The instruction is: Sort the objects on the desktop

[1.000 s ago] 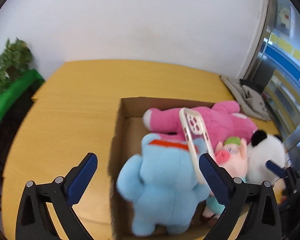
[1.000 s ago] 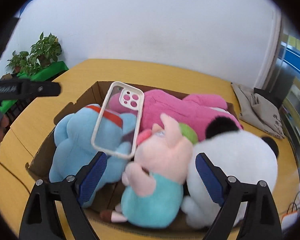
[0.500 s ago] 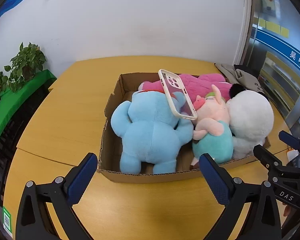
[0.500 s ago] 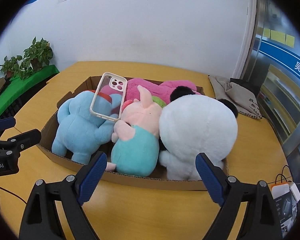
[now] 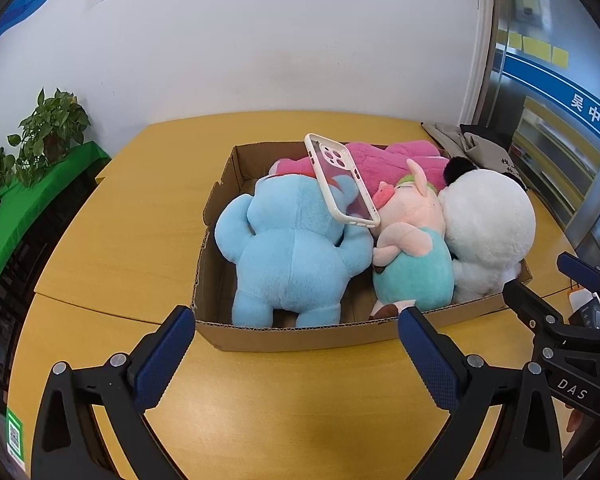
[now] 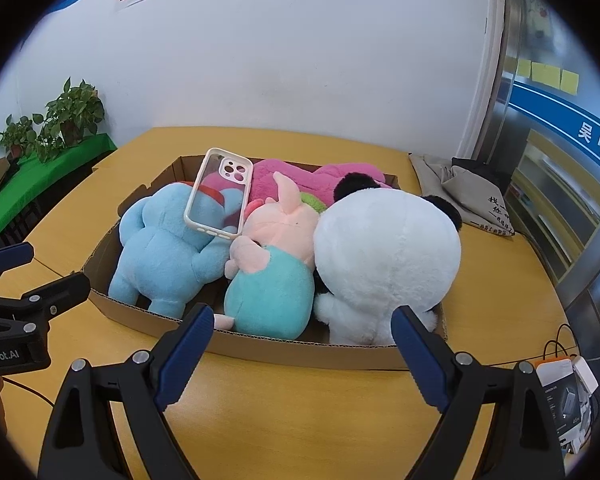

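Observation:
A cardboard box [image 5: 300,338] [image 6: 300,350] on the yellow table holds a blue plush [image 5: 292,248] [image 6: 168,248], a pink pig plush in teal [image 5: 412,256] [image 6: 272,276], a white panda plush [image 5: 488,224] [image 6: 384,248] and a magenta plush [image 5: 384,160] [image 6: 296,176]. A clear phone case [image 5: 340,180] [image 6: 220,196] leans on the blue plush. My left gripper [image 5: 296,356] is open and empty, in front of the box. My right gripper [image 6: 300,354] is open and empty at the box's near wall.
A grey cloth bag [image 6: 468,196] [image 5: 472,148] lies at the table's far right. A small boxed gadget with cables [image 6: 568,396] sits near right. Potted plants [image 5: 48,132] on a green shelf stand to the left. A white wall is behind the table.
Both grippers have pulled back and away from the box, from over the plush toys to in front of its near wall. The phone case stays leaning on the blue plush.

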